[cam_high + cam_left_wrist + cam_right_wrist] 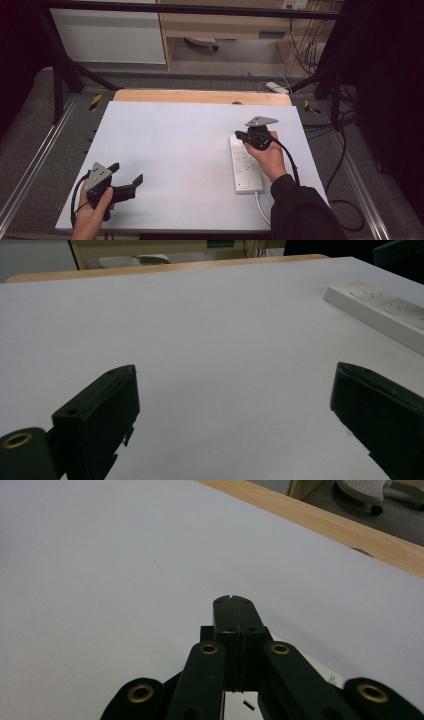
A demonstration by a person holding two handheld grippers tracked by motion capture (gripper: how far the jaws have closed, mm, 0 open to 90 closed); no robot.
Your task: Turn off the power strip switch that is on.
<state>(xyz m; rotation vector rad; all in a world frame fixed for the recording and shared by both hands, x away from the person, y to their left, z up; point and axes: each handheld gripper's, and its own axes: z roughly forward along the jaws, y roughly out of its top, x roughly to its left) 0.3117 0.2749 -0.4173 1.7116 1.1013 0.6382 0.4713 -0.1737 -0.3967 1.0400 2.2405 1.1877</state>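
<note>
A white power strip [246, 164] lies on the right part of the white table top [180, 145], its cable running off the near edge. My right gripper [241, 135] hovers over the strip's far end with its jaws pressed together and nothing between them; in the right gripper view the shut gripper [233, 600] points over bare table, with a corner of the strip [330, 677] below it. Near the front left corner my left gripper [126, 173] stands open and empty. In the left gripper view its gripper [235, 390] frames bare table, with the strip [380, 307] at the far right.
A wooden strip [202, 96] borders the table's far edge. Black frame bars [65, 75] stand around the table, and cables [345, 150] lie on the floor to the right. A white cabinet [107, 35] and a wooden shelf unit [225, 25] stand behind.
</note>
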